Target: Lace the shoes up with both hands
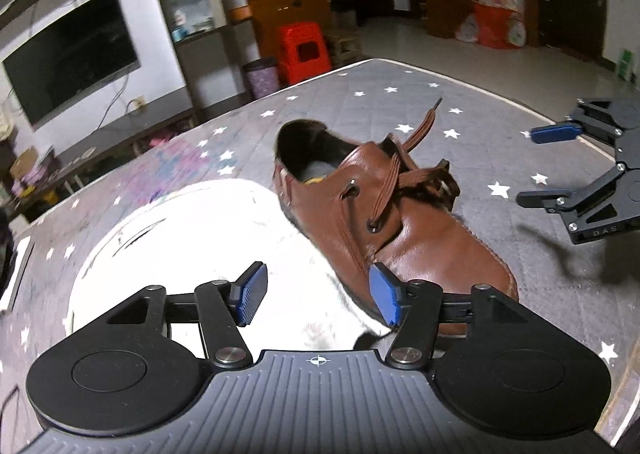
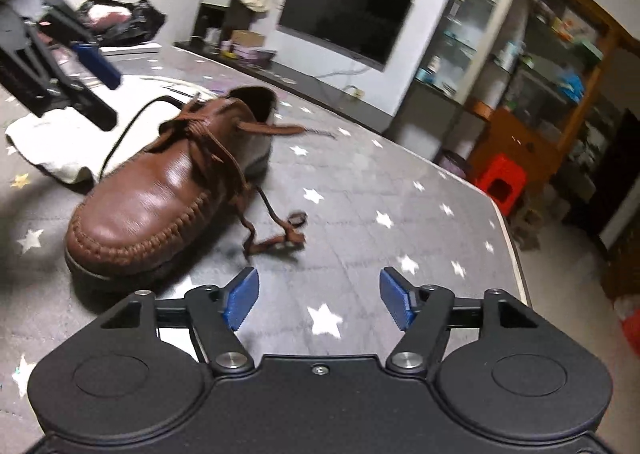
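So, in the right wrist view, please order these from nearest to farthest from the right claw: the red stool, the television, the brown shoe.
From the right claw:
1. Brown shoe, left of the claw on the star-patterned cover.
2. Red stool, to the right, on the floor beyond the cover's edge.
3. Television, on the far wall, upper centre.

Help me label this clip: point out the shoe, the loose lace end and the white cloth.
brown leather shoe [image 2: 160, 194], right wrist view, glossy toe top.
loose lace end [image 2: 280, 240], right wrist view, folded part on table.
white cloth [image 1: 208, 238], left wrist view, middle.
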`<control>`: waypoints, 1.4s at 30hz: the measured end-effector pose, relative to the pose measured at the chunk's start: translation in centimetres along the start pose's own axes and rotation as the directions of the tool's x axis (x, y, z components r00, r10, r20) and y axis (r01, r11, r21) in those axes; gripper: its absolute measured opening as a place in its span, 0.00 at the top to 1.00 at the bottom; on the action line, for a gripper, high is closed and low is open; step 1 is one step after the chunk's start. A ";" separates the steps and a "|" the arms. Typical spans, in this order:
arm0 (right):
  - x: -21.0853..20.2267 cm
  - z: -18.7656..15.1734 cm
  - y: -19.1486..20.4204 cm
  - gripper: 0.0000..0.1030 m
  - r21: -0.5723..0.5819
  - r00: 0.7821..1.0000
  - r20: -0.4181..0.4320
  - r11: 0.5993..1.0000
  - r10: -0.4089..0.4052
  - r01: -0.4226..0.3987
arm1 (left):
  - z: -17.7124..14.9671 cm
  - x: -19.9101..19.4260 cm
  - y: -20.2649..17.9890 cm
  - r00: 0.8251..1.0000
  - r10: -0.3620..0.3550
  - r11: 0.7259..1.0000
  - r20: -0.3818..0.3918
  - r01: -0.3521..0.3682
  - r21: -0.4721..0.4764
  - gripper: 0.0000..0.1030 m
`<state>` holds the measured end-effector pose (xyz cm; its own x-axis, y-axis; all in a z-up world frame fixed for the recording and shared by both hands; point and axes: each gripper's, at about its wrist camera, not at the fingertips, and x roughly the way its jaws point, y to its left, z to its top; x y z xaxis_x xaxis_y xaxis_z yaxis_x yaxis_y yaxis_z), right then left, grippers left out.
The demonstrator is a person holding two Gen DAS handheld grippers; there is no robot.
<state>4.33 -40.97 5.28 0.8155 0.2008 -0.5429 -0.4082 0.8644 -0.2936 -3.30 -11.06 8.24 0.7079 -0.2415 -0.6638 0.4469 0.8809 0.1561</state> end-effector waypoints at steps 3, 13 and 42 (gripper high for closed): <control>-0.2 -0.8 -0.8 0.22 0.050 1.000 -0.003 0.999 -0.016 0.016 | -0.6 -0.7 0.0 1.000 0.017 0.999 0.002 -0.017 -0.041 0.42; -1.0 -3.3 -3.6 0.17 0.214 0.998 -0.019 0.974 -0.067 0.069 | -2.3 -1.4 0.2 0.996 0.089 0.979 0.011 -0.086 -0.182 0.41; 3.1 -5.4 -8.2 0.16 0.342 0.991 -0.078 0.931 -0.110 0.130 | -4.1 2.4 4.2 0.971 0.233 0.903 -0.054 -0.236 -0.360 0.41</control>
<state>7.98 -49.89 1.73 0.8210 0.0684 -0.5668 -0.1336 0.9883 -0.0743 -1.96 -6.32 4.28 0.7618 -0.0075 -0.6478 0.0393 0.9986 0.0347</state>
